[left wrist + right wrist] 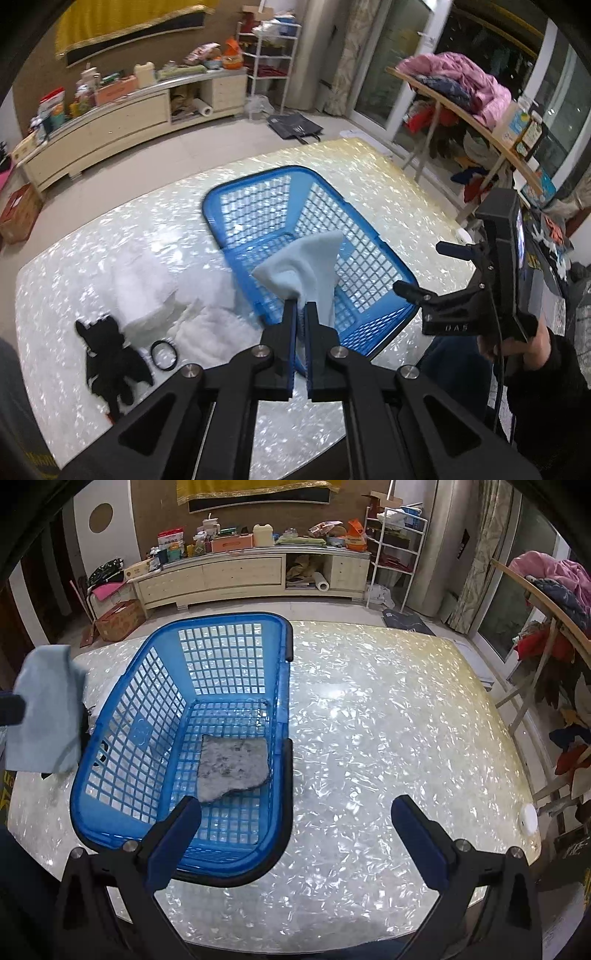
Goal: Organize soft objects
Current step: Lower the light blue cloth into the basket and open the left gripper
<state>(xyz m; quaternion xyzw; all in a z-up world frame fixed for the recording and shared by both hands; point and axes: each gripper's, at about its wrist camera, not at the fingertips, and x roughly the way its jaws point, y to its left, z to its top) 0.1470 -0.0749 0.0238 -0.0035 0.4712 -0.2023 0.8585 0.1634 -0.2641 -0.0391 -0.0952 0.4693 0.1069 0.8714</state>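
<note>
My left gripper (300,306) is shut on a light blue cloth (306,271) and holds it up at the near left side of the blue plastic basket (255,177). The same cloth (46,709) hangs at the left edge of the right wrist view. A grey cloth (232,768) lies flat on the floor of the basket (284,686). My right gripper (295,823) is open and empty, above the basket's near right corner; it also shows in the left wrist view (421,269). A white towel (147,291) and a black plush toy (107,354) lie on the table left of the basket.
A black ring (164,355) lies beside the plush toy. The pearly table (388,709) stretches right of the basket, with a small white disc (528,818) near its right edge. A wooden rack with clothes (465,85) stands to the right, a low cabinet (229,579) beyond.
</note>
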